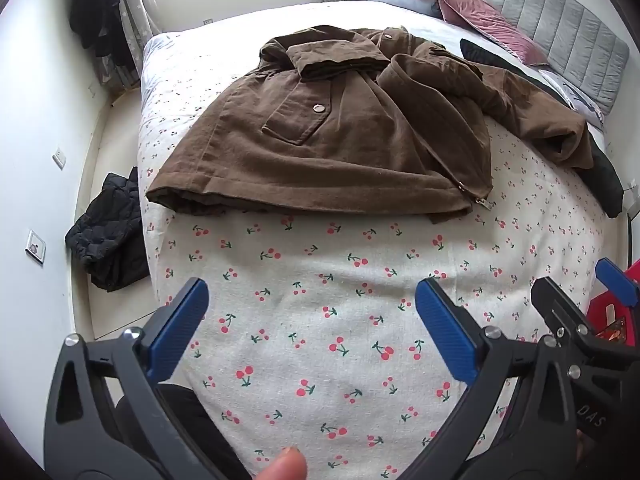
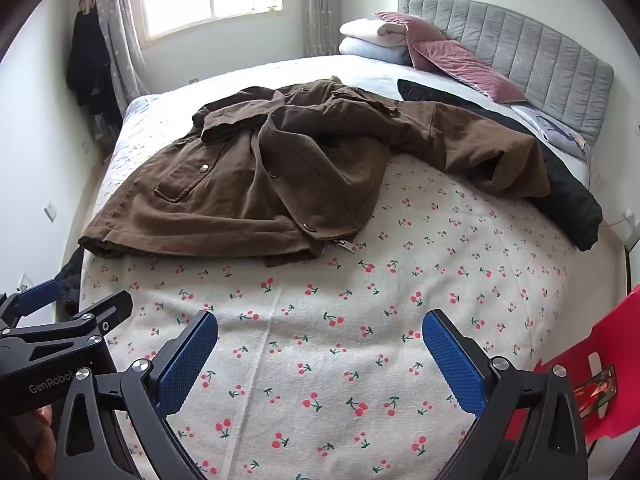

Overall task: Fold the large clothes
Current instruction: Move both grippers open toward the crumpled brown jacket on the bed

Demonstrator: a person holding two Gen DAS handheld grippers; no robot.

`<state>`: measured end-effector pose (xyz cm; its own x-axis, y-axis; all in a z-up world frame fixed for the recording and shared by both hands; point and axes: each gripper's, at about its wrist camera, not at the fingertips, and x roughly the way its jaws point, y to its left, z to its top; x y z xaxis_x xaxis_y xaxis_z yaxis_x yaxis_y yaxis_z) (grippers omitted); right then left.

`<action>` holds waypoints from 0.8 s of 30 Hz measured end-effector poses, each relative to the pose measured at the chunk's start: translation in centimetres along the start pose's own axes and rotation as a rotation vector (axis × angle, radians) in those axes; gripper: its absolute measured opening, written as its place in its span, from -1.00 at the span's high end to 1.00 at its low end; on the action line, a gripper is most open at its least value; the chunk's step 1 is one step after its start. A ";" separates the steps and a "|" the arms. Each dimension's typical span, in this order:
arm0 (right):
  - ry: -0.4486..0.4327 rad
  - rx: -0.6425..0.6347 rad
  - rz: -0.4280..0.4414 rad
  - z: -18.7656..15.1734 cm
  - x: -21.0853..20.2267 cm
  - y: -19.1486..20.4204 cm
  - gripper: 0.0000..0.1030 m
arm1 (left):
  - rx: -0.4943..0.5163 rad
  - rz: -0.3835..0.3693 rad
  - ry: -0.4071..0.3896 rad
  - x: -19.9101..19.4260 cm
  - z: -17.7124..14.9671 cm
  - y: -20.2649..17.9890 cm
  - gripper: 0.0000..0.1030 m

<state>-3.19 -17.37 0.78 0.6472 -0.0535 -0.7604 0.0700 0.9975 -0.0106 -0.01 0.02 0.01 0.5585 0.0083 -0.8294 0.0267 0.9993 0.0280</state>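
Observation:
A large brown coat lies spread on the cherry-print bed sheet, hem toward me, one sleeve stretched to the right. Its left half looks folded over, with a pocket and snap facing up. My left gripper hovers open over bare sheet, well short of the hem, with nothing between its blue pads. My right gripper is likewise open and empty above the sheet near the bed's foot. Each gripper shows at the edge of the other's view: the right, the left.
A black quilted garment lies under the coat's sleeve at the right. Another black jacket sits on the floor left of the bed. Pillows and a grey headboard are at the back. A red chair stands at right.

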 end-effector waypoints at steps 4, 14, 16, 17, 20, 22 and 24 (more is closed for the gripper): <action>0.000 0.000 0.001 0.0 0.1 0.0 -1.00 | 0.003 -0.001 -0.001 0.0 0.0 0.0 -1.00; 0.008 0.002 0.002 0.3 0.7 -0.2 -1.00 | 0.002 0.012 0.002 0.4 0.3 0.5 -1.00; 0.010 0.002 0.002 0.4 0.9 -0.2 -1.00 | 0.004 0.015 0.001 0.5 0.3 0.6 -1.00; 0.011 0.002 0.001 0.5 1.0 -0.2 -1.00 | 0.004 0.015 0.001 0.5 0.4 0.7 -1.00; 0.013 0.000 0.001 0.7 1.3 -0.1 -1.00 | 0.009 0.018 0.001 0.7 0.8 0.5 -1.00; 0.016 -0.001 0.001 0.9 1.6 -0.2 -1.00 | 0.007 0.024 -0.001 0.9 1.1 0.7 -1.00; 0.020 -0.002 0.001 1.1 1.9 -0.1 -1.00 | 0.007 0.034 0.001 1.1 1.4 0.8 -1.00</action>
<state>-1.11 -17.66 0.10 0.6318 -0.0513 -0.7735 0.0674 0.9977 -0.0112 1.84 0.81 -0.11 0.5586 0.0426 -0.8284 0.0136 0.9981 0.0605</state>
